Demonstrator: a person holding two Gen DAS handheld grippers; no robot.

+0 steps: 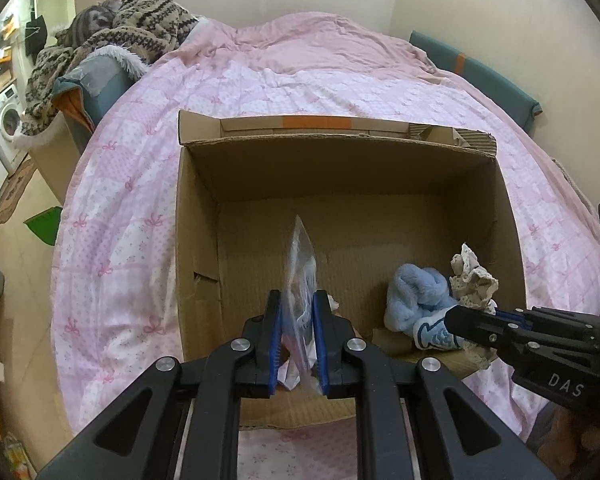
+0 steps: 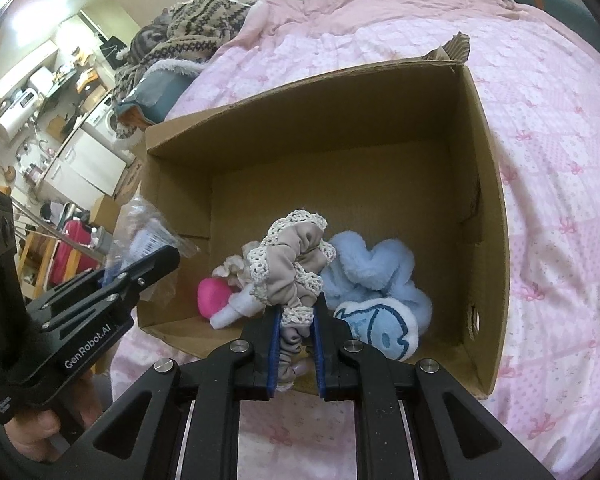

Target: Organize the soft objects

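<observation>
An open cardboard box (image 1: 380, 168) (image 2: 488, 184) lies on a pink bed. My left gripper (image 1: 297, 300) is shut on a clear plastic bag (image 1: 300, 264) and holds it over the box's near edge; the bag also shows in the right wrist view (image 2: 148, 224). My right gripper (image 2: 297, 312) is shut on a beige lace-trimmed scrunchie (image 2: 296, 256) (image 1: 472, 280) above the box's near right part. Inside the box lie a fluffy blue plush item (image 2: 376, 276) (image 1: 416, 292) and a pink and white soft toy (image 2: 216, 296).
The pink quilt (image 1: 260, 88) covers the bed around the box. A patterned knit blanket (image 1: 140, 28) is heaped at the far left corner. A teal headboard pad (image 1: 480, 72) lines the right wall. A washing machine (image 1: 4, 124) stands at far left.
</observation>
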